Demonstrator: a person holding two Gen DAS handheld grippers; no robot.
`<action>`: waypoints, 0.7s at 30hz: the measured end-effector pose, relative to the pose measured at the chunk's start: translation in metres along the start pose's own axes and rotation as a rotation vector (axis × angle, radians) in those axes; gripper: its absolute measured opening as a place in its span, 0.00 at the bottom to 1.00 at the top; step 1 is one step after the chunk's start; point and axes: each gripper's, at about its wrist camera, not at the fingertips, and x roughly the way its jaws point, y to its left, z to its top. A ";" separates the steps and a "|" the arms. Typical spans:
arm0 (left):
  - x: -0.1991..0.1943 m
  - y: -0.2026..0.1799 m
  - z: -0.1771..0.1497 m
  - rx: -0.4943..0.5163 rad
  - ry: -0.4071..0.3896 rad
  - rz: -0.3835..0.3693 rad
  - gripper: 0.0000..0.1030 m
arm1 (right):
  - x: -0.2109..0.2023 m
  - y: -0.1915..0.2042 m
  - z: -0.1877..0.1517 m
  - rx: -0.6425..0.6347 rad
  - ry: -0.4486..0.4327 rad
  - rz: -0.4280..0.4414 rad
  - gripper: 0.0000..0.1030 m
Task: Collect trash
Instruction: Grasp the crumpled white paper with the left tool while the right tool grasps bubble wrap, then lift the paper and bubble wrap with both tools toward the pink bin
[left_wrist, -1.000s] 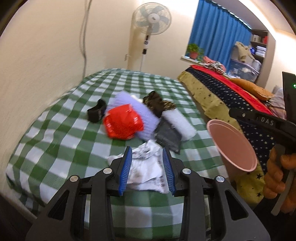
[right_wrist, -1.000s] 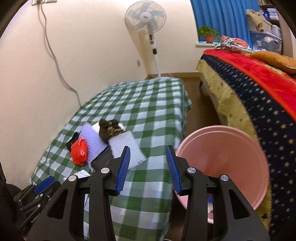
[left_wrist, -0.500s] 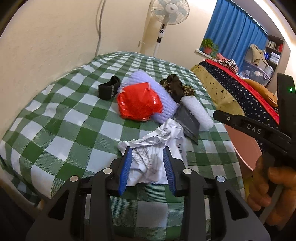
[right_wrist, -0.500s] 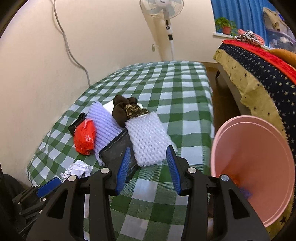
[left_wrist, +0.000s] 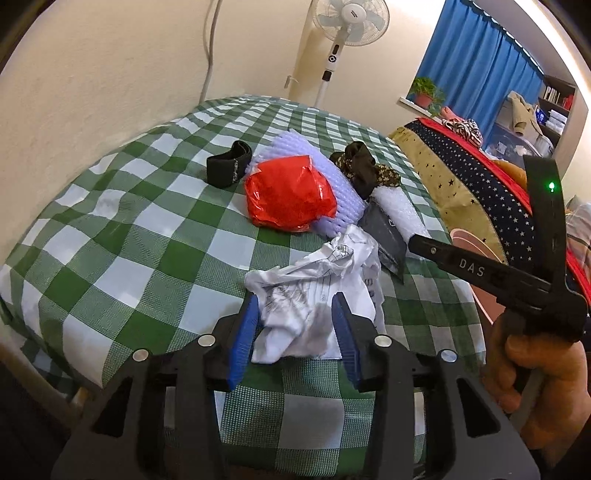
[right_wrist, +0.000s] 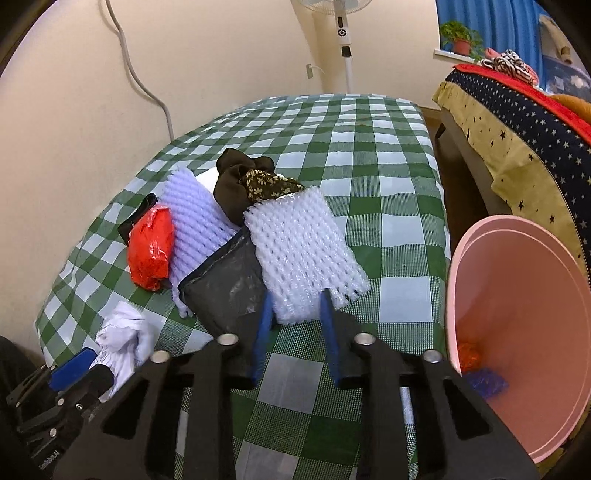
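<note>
**Both jaws at the trash pile**

The checked table (right_wrist: 369, 155) carries the trash in a cluster near its front edge. My pink bin (right_wrist: 517, 332) stands tilted at the table's right side, with scraps inside. The white foam net (right_wrist: 306, 251) lies between the parted jaws of my right gripper (right_wrist: 295, 325); I cannot tell whether they touch it. My left gripper (left_wrist: 295, 332) has its jaws wide around the crumpled paper (left_wrist: 317, 288). Behind it sit the red plastic bag (left_wrist: 291, 195) and a grey pouch (right_wrist: 229, 288).
</note>
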 end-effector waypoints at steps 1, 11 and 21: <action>0.000 0.001 -0.001 -0.003 0.003 -0.003 0.40 | 0.000 0.000 0.000 0.000 0.000 0.001 0.12; 0.006 0.000 -0.005 -0.005 0.032 -0.025 0.38 | -0.016 0.000 -0.002 0.015 -0.031 -0.001 0.09; 0.000 -0.008 -0.003 0.045 -0.001 -0.017 0.20 | -0.038 0.001 -0.002 0.034 -0.067 0.025 0.09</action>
